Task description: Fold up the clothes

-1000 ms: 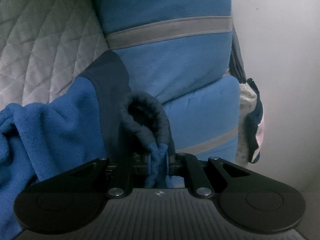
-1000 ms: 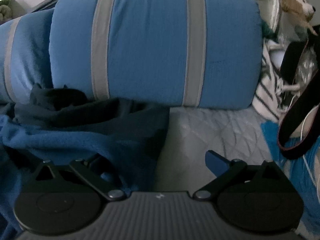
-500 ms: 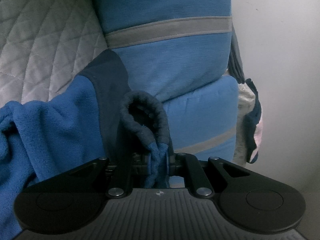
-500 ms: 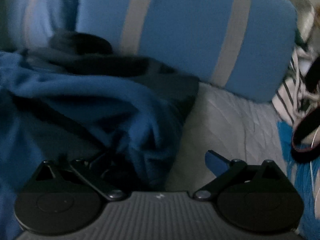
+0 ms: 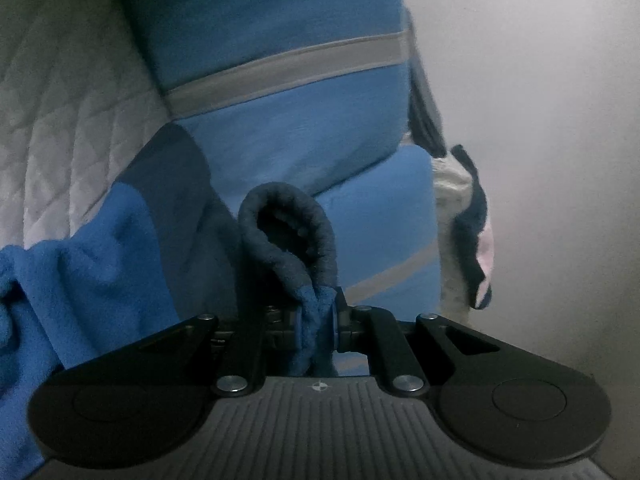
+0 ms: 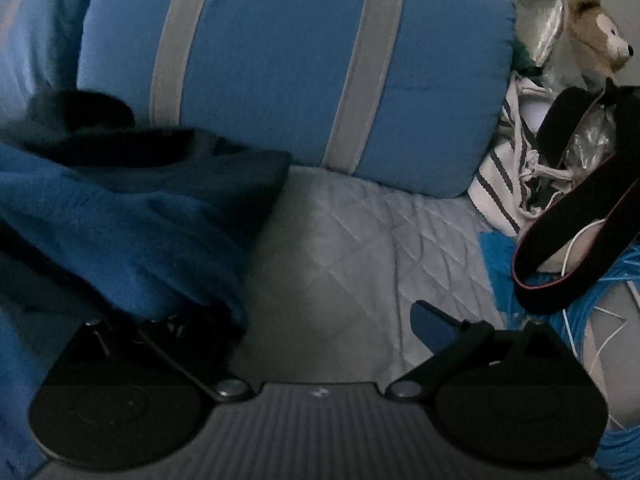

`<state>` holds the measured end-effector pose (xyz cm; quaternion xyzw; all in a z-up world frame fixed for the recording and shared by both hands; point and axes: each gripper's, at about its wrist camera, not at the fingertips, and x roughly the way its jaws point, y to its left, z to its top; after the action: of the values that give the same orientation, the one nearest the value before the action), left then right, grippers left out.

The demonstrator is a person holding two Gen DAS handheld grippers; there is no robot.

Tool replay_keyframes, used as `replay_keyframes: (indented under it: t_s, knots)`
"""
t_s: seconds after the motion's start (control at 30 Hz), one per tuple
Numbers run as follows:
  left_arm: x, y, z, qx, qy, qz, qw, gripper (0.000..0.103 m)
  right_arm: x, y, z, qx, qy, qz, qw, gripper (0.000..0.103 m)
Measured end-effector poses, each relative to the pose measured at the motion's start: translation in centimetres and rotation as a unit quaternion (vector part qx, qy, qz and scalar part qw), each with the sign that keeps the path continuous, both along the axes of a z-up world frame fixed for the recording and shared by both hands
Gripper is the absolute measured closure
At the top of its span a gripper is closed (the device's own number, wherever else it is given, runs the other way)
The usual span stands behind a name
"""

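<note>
Pinching a fold of the blue fleece garment [image 5: 92, 264] just below its dark navy cuff [image 5: 288, 220], the left gripper [image 5: 316, 320] is clamped tight on the fabric. The right gripper [image 6: 320, 320] stands spread wide, its left finger buried under the fleece, nothing held. The garment lies on a grey quilted cover [image 6: 360, 240], against blue pillows [image 6: 280, 52]. Far right, a striped drawstring bag [image 6: 516, 168] sits open; its contents are unclear.

Both wrist views face, close up, the striped pillows [image 5: 280, 32] [image 6: 280, 60].
</note>
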<state>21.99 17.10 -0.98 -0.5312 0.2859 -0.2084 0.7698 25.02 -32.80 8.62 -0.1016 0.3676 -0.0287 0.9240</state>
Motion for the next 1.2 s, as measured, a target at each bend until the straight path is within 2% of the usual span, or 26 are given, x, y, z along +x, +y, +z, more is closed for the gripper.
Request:
replay_keyframes:
  t_s: [0.17,0.3,0.73,0.9,1.03,1.2]
  knots:
    - [-0.4,1.2,-0.1,0.012,0.002,0.013,0.9998,0.091,-1.3,1.0,0.8,-0.03,-0.01,0.039,0.999,0.0]
    - [-0.3,1.5,-0.9,0.017,0.018,0.01,0.9996,0.091,-1.9,2.0,0.6,-0.06,-0.008,0.055,0.997,0.0]
    - [0.1,1.7,-1.4,0.014,0.025,0.007,0.9996,0.091,-2.3,3.2,0.1,-0.04,-0.011,0.109,0.993,0.001]
    - [0.0,1.5,-1.2,0.012,0.017,0.007,0.9998,0.091,-1.7,3.9,0.2,-0.006,-0.023,0.109,0.994,0.0]
    - [-0.1,1.4,-0.5,0.003,-0.001,0.003,1.0,0.091,-1.4,5.1,0.6,-0.026,-0.066,0.105,0.992,0.001]
    - [-0.5,1.3,0.4,-0.003,-0.033,-0.008,0.9994,0.091,0.8,2.5,2.9,0.058,-0.11,0.007,0.992,0.002]
